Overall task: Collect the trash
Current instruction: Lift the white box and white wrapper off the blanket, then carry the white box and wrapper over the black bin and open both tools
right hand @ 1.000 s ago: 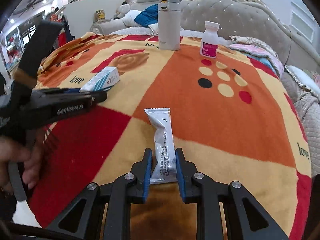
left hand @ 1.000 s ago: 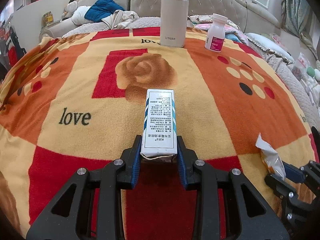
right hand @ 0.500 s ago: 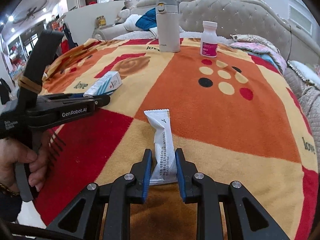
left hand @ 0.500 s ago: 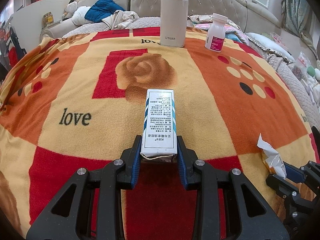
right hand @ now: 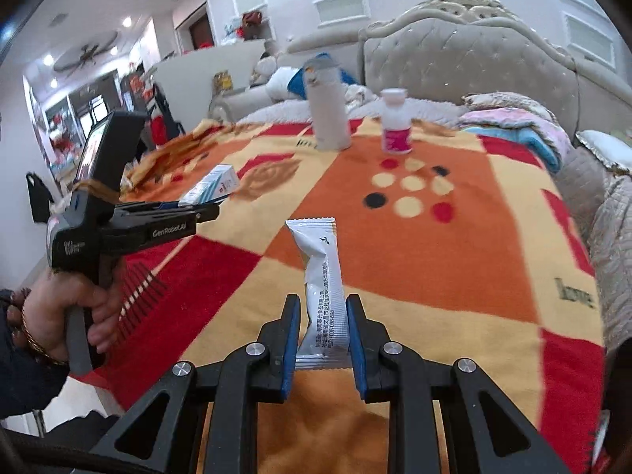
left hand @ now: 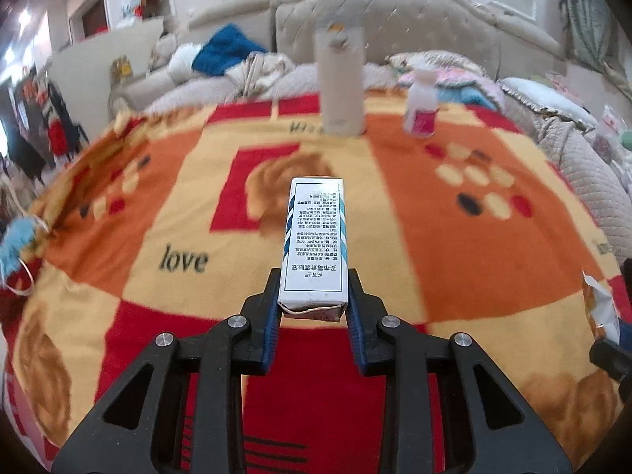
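our left tool (left hand: 314,308) clamps the white-and-blue printed carton (left hand: 315,241), our right tool (right hand: 322,339) pinches the white foil sachet (right hand: 322,284), both lifted above the orange-red patterned blanket (right hand: 434,252), short of the beige steel flask (right hand: 328,112).

Colour everywhere on this blanket (left hand: 454,276): orange, cream-yellow and red blocks, a brown rose by the red patch, "love" in black letters, cream, red and black dots on the orange field. Above the rose, the carton (left hand: 314,243) is white with fine black print and teal-and-navy diagonal stripes down its edge. Black-framed left gripper (left hand: 314,308) with blue pads (left hand: 272,331). Beyond the carton, a beige flask (left hand: 340,83) and a white bottle (left hand: 421,104) with a magenta label. The sachet (right hand: 322,288) is silvery white with dark print, between the right gripper (right hand: 320,335)'s blue pads. Behind the flask, a beige tufted headboard (left hand: 414,23) and a blue garment (left hand: 227,49).
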`<state>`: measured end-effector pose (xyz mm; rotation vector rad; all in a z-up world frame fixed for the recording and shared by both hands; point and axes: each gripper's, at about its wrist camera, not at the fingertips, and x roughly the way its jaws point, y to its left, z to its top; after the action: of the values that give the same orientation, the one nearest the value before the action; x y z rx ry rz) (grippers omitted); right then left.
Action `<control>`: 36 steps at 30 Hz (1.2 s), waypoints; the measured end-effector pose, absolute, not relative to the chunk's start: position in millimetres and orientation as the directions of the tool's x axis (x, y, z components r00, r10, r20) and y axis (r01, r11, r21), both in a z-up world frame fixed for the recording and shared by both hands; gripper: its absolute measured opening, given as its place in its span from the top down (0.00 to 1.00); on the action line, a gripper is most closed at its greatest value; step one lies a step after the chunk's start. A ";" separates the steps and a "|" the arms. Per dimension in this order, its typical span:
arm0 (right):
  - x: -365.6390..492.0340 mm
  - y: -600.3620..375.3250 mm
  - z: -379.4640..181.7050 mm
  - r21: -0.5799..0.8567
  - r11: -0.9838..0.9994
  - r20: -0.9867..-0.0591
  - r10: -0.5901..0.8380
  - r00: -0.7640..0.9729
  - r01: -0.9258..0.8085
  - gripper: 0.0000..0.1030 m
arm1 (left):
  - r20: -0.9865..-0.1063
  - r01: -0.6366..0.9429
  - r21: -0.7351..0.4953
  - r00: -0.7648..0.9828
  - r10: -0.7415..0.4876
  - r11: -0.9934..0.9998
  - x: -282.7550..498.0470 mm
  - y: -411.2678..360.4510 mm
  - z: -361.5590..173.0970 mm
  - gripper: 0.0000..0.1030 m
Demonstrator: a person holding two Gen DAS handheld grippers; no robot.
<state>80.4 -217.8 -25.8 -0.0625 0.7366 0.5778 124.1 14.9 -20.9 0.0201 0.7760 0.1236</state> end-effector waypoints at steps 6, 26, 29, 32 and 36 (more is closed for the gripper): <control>67.1 -275.1 -20.3 0.148 0.892 -0.623 0.419 0.661 -0.427 0.79 | -0.664 -0.059 0.063 0.743 0.086 0.996 118.6 -30.2 4.5 0.74; 36.2 -448.5 4.3 0.247 0.968 -0.559 0.183 0.809 -0.048 0.79 | -0.624 0.155 0.078 0.778 -0.073 0.985 110.7 -204.4 37.8 0.73; 30.8 -467.9 4.5 0.239 0.971 -0.561 0.148 0.814 -0.012 0.79 | -0.631 0.194 0.062 0.768 -0.112 0.979 118.1 -231.5 34.9 0.73; 25.6 -491.4 2.5 0.243 0.969 -0.575 0.100 0.812 0.053 0.79 | -0.634 0.235 0.045 0.758 -0.154 0.971 121.1 -260.0 32.3 0.73; 18.6 -527.0 0.1 0.267 0.954 -0.583 0.048 0.811 0.136 0.79 | -0.644 0.320 0.031 0.730 -0.226 0.947 121.4 -307.8 22.8 0.74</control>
<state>18.6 -527.0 0.1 0.3054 0.6254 -0.0476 121.4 -307.8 22.8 0.1435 0.6893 -0.3018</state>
